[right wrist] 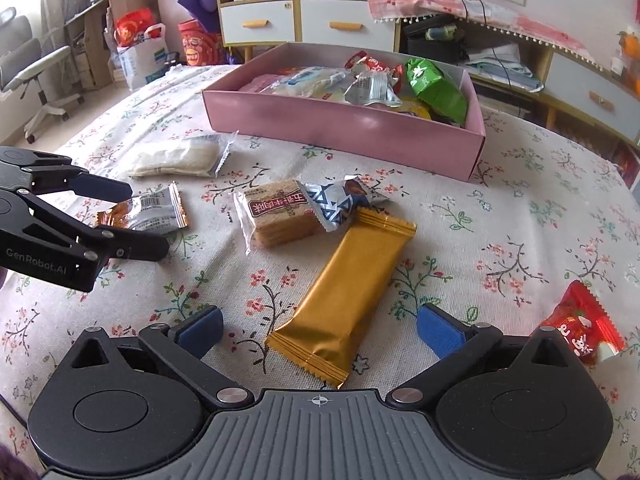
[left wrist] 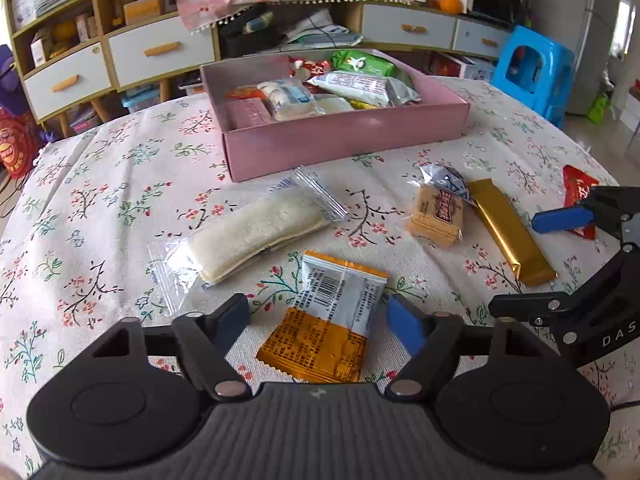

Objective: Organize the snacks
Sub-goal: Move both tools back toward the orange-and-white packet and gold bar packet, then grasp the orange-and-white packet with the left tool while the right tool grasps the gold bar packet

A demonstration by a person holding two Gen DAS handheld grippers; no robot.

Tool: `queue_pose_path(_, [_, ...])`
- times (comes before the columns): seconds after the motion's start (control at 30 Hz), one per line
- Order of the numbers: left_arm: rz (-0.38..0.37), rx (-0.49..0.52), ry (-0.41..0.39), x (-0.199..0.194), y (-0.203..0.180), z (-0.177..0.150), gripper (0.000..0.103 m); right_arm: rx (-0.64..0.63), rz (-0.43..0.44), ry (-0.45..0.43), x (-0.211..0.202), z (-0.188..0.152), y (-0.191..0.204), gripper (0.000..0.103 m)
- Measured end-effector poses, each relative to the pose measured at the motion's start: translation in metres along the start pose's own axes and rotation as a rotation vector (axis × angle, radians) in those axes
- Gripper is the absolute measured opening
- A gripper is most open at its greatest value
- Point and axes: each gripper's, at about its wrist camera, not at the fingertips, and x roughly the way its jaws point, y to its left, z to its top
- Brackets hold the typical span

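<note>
Two hand-held grippers work over a table draped in a matte floral tablecloth (left wrist: 100, 200), where wrapped snacks lie loose in front of a shallow pink cardboard box (left wrist: 344, 140) set toward the table's far edge. The left gripper (left wrist: 320, 320) is spread wide, its blue-padded fingers flanking a crinkled orange-and-silver foil packet (left wrist: 328, 320) with a printed barcode; the pads stand either side of it without pressing, and whether they touch it cannot be told. The right gripper (right wrist: 320, 330) is likewise wide open and holds nothing, its fingers to either side of the near end of a glossy gold bar wrapper (right wrist: 344, 292), a long flat rectangle with crimped ends. Just beyond the bar lies a clear-wrapped stack of square brown crackers (right wrist: 276, 216), with a small blue-and-silver patterned packet (right wrist: 336, 200) resting against it. A pale, soft sandwich-like slab in a transparent sleeve (left wrist: 256, 232) sits between the orange packet and the box. A shiny red wrapper (right wrist: 580, 324) lies near the table's right edge. The box already contains a jumble of packets, among them a green foil bag (right wrist: 436, 88) and silver and clear wrappers, piled to about rim height.
</note>
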Motion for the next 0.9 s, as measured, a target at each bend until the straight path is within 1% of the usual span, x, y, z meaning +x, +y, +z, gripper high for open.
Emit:
queue_pose_path(0.2, [0.024,-0.042,0.002,-0.001,0.002,0.003,0.055,0.016,-0.016,0.041,0.006,0.01,0.0,0.103])
queue_pose_path(0.23, [0.028,-0.05,0.003,-0.001,0.002,0.004,0.054,0.015,-0.017,0.044,0.007,0.012,-0.001,0.103])
queue_pose_path(0.4, [0.042,-0.084,0.017,-0.001,0.001,0.007,0.041,0.026,-0.028,0.042,0.009,0.015,-0.003,0.103])
queue_pose_path(0.5, [0.051,-0.126,0.039,-0.001,0.001,0.009,0.04,0.033,-0.032,0.039,0.006,0.015,-0.004,0.098])
queue_pose_path(0.57, [0.056,-0.149,0.055,-0.002,0.001,0.011,0.04,0.037,-0.032,0.035,0.003,0.016,-0.005,0.087])
queue_pose_path(0.6, [0.059,-0.158,0.063,-0.002,0.0,0.011,0.04,0.039,-0.031,0.035,0.001,0.016,-0.006,0.083])
queue_pose_path(0.67, [0.064,-0.167,0.076,-0.002,0.0,0.011,0.04,0.041,-0.035,0.036,-0.001,0.017,-0.006,0.07])
queue_pose_path(0.7, [0.069,-0.169,0.082,-0.003,-0.001,0.011,0.042,0.043,-0.037,0.036,-0.002,0.017,-0.007,0.067])
queue_pose_path(0.73, [0.073,-0.168,0.088,-0.003,-0.002,0.011,0.041,0.047,-0.041,0.037,-0.003,0.018,-0.007,0.062])
queue_pose_path(0.77, [0.079,-0.165,0.094,-0.003,-0.003,0.011,0.041,0.052,-0.045,0.038,-0.003,0.019,-0.008,0.054])
queue_pose_path(0.8, [0.086,-0.162,0.101,-0.003,-0.003,0.011,0.042,0.061,-0.048,0.041,-0.004,0.02,-0.009,0.048])
queue_pose_path(0.83, [0.091,-0.16,0.11,-0.003,-0.004,0.012,0.043,0.071,-0.051,0.046,-0.005,0.021,-0.01,0.04])
queue_pose_path(0.87, [0.096,-0.158,0.117,-0.003,-0.005,0.012,0.044,0.085,-0.054,0.054,-0.005,0.022,-0.011,0.036])
queue_pose_path(0.9, [0.099,-0.16,0.125,-0.003,-0.005,0.012,0.045,0.097,-0.057,0.061,-0.005,0.023,-0.013,0.035])
